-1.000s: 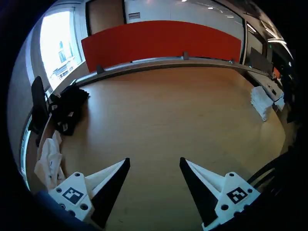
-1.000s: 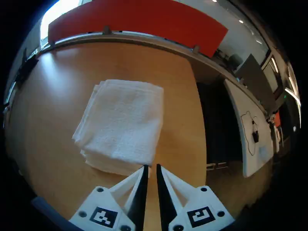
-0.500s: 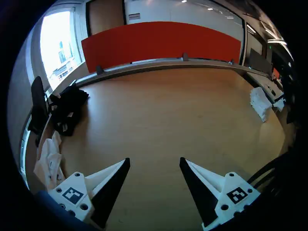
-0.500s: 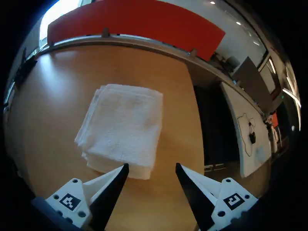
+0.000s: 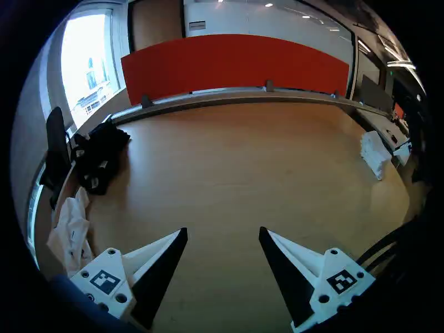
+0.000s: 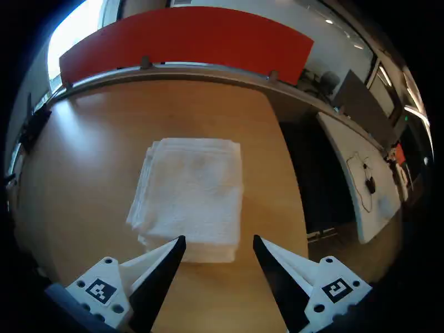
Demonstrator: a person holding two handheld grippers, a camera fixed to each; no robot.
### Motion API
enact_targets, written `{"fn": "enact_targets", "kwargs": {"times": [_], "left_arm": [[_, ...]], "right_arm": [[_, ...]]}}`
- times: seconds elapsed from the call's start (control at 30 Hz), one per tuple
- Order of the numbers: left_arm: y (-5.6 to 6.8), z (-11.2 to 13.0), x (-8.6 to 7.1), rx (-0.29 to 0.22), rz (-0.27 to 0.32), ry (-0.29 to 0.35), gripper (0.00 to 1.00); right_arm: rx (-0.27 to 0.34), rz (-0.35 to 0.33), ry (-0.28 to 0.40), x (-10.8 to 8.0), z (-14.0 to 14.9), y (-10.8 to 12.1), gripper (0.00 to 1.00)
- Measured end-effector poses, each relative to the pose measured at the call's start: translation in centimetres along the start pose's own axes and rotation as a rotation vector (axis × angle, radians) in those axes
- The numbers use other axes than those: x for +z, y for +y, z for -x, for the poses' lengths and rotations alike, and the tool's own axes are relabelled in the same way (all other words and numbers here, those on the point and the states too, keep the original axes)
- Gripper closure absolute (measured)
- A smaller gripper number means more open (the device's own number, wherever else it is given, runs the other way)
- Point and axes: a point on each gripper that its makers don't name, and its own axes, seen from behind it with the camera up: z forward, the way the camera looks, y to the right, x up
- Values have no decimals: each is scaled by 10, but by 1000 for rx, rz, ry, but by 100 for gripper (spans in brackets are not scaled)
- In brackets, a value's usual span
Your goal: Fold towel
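Now my right gripper point(image 6: 218, 248), shut a moment ago, stands wide with the folded towel point(image 6: 191, 194) just ahead, so the fold looks done.

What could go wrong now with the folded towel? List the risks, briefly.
1. The right claw stands open with its tips right at the near edge of the towel; moving off low could snag the top layer and spoil the fold.
2. The towel lies close to the right edge of the table; a sideways nudge might push it over into the dark gap beside it.
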Motion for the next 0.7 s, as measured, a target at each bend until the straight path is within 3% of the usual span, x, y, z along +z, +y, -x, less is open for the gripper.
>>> {"fn": "enact_targets", "kwargs": {"times": [0.37, 0.7], "left_arm": [[-4, -4, -3, -17, -7, 16, 4], [-13, -18, -8, -65, -20, 47, 4]], "right_arm": [[42, -19, 45, -7, -7, -17, 6], [126, -12, 227, -33, -43, -33, 6]]}}
